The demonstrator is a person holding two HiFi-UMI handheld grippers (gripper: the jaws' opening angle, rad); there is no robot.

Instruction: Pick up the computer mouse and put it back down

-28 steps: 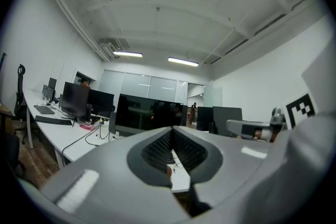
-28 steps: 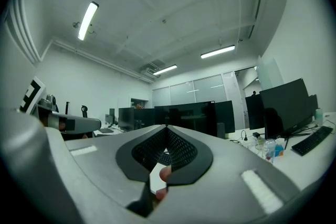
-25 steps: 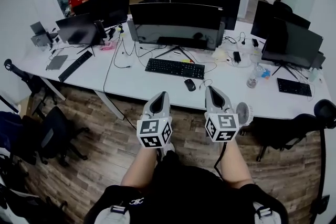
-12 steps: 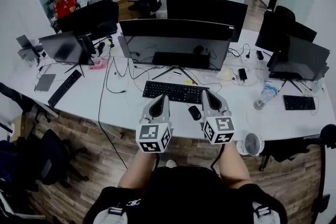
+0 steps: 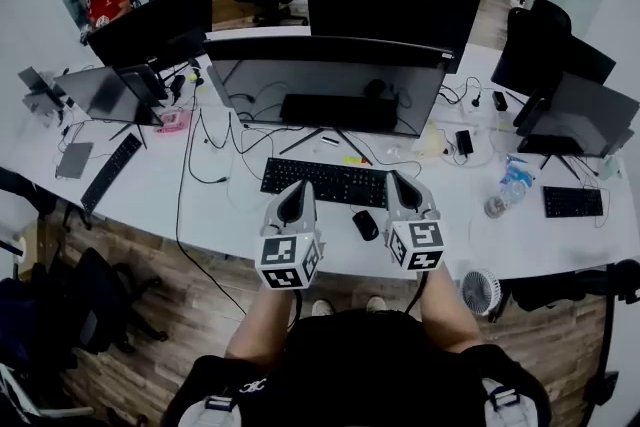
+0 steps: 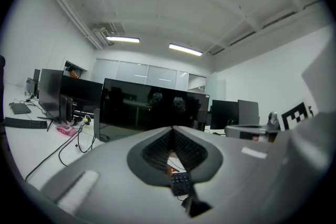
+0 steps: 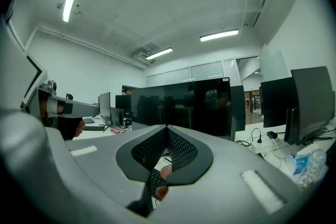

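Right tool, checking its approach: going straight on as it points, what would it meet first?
Probably the wide monitor; the right tool points level, seemingly above the keyboard.

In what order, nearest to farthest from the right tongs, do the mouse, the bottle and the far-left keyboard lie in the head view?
1. Mouse, just left of the right tongs.
2. Bottle, farther off to the right.
3. Far-left keyboard, far away at the left.
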